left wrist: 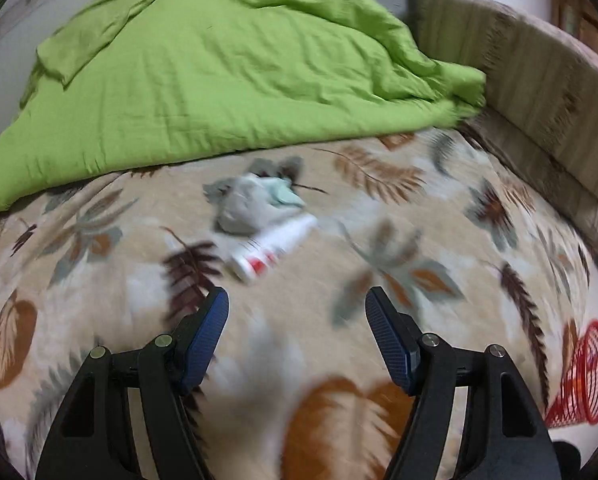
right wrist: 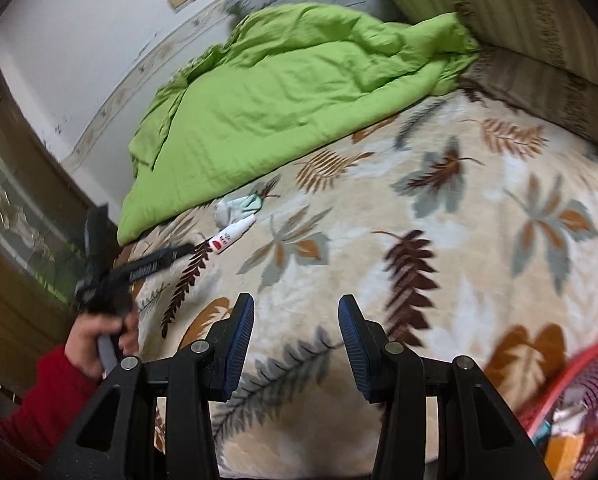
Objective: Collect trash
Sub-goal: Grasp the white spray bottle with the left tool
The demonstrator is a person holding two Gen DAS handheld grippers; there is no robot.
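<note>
While the left gripper (left wrist: 297, 300) hovers wide and empty, the white tube (left wrist: 273, 246) just ahead needs straddling before closing.

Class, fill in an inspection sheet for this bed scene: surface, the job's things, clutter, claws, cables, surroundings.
Surface: leaf-patterned blanket covering the bed.
Job's things: white tube with red label lying beside crumpled grey and pale green wrappers; red mesh basket at the bed's right edge, some items already inside.
Clutter: green duvet bunched at the far side.
Claws: left claw open, empty, short of the tube; right claw open, empty.
Cables: nothing seen.
Surroundings: white wall, upholstered headboard, a hand in a red sleeve.
</note>
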